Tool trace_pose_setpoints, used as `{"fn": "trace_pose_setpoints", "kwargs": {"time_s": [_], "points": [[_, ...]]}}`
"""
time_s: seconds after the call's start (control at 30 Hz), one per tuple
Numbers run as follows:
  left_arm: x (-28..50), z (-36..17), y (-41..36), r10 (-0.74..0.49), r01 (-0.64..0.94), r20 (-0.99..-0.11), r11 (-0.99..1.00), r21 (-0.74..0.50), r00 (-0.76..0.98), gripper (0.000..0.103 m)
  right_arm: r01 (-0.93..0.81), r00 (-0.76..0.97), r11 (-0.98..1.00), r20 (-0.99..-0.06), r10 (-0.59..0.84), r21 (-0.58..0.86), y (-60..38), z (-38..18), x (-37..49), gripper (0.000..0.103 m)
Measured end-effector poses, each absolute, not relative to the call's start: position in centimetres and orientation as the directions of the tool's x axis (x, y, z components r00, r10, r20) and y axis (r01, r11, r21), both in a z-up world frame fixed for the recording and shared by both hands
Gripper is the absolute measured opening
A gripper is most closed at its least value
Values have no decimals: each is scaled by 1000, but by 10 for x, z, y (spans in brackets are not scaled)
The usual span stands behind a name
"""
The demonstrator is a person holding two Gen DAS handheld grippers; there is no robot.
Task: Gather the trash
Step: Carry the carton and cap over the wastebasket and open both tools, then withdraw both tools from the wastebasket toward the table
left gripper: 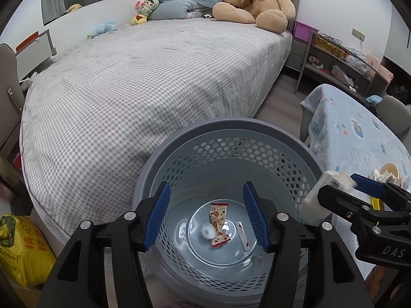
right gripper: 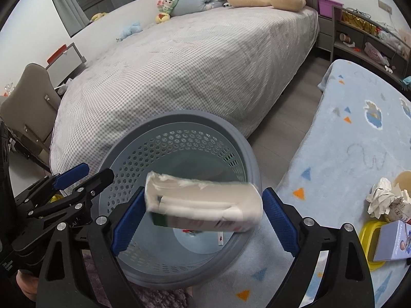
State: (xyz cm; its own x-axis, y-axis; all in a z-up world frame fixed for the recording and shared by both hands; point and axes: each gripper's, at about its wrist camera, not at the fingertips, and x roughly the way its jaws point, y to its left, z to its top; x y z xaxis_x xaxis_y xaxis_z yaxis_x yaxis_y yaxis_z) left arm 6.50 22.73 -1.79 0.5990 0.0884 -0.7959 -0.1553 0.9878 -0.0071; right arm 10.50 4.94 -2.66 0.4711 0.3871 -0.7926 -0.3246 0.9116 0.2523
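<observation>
A: Where was the torn white paper carton [right gripper: 203, 205]?
B: Blurred between the gaping right tongs [right gripper: 203, 211], pads clear, above the round grey perforated plastic bin [right gripper: 177, 125] at twelve o'clock.
A: Handling?
B: Probably light, crushable; take its long flat sides. Left tongs [left gripper: 206, 217] stood open, empty.

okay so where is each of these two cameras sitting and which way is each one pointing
Left wrist: on the left gripper, looking down into the grey basket; its own open blue-padded fingers show, and the right gripper enters from the right.
Right wrist: on the right gripper, looking down over the basket; a blurred white carton sits between its fingers, apparently clear of the pads, and the left gripper shows at left.
Shared: basket, checked bed, teddy bear, blue blanket.
</observation>
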Motion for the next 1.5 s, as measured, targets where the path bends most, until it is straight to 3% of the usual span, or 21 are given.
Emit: {"fn": "trace_pose_setpoints", "kwargs": {"time_s": [1.5], "points": [[56, -12, 214, 88, -137, -783, 991, 4, 616, 61, -264, 512, 935, -788, 342, 234, 16, -9, 73, 88]]}}
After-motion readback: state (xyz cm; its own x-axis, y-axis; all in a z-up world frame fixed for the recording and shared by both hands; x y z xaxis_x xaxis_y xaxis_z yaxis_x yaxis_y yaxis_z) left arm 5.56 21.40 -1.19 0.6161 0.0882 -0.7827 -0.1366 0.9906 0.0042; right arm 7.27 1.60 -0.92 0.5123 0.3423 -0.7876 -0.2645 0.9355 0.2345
